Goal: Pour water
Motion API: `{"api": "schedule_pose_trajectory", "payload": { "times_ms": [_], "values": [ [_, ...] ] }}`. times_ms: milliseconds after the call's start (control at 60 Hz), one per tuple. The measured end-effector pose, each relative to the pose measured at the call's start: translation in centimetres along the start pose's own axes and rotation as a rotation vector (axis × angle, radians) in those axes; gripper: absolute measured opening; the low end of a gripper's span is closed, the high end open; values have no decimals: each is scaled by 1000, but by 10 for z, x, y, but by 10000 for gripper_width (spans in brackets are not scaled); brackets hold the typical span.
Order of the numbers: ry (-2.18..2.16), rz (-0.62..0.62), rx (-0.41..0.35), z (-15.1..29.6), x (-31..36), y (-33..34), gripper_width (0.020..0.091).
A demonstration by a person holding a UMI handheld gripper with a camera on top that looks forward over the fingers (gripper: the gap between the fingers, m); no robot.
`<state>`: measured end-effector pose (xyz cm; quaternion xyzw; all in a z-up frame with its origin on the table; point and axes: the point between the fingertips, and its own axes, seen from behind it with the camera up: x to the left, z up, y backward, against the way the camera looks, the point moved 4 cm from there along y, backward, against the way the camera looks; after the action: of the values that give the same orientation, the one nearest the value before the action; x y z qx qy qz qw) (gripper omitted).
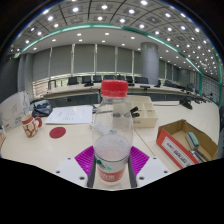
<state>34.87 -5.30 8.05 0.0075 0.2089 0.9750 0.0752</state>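
A clear plastic water bottle [112, 130] with a red cap [114, 88] and a red and white label stands upright between my fingers. My gripper [111, 163] is shut on the bottle, its magenta pads [85, 158] pressing the lower body from both sides. The bottle's base is hidden below the fingers. The bottle looks lifted clear of the pale table [60, 140]. No cup or other vessel for the water shows.
An open cardboard box [185, 142] with red packets lies at the right. A small red and white object [31, 126] and papers [68, 115] lie at the left. A pale tray [143, 110] sits behind the bottle. Desks and black chairs [95, 80] line the back.
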Motion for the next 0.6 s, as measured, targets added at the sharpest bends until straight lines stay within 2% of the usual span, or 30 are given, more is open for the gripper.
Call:
{"api": "schedule_pose_trajectory", "payload": {
  "times_ms": [67, 83, 133, 317, 467, 600],
  "values": [
    [-24, 4, 2, 2, 0, -2, 445],
    [-23, -1, 2, 3, -1, -3, 402],
    [-7, -22, 7, 7, -2, -3, 372],
    [102, -66, 2, 52, 9, -10, 373],
    [319, -149, -73, 127, 42, -19, 372],
    [595, -212, -135, 186, 99, -33, 370]
  ]
}}
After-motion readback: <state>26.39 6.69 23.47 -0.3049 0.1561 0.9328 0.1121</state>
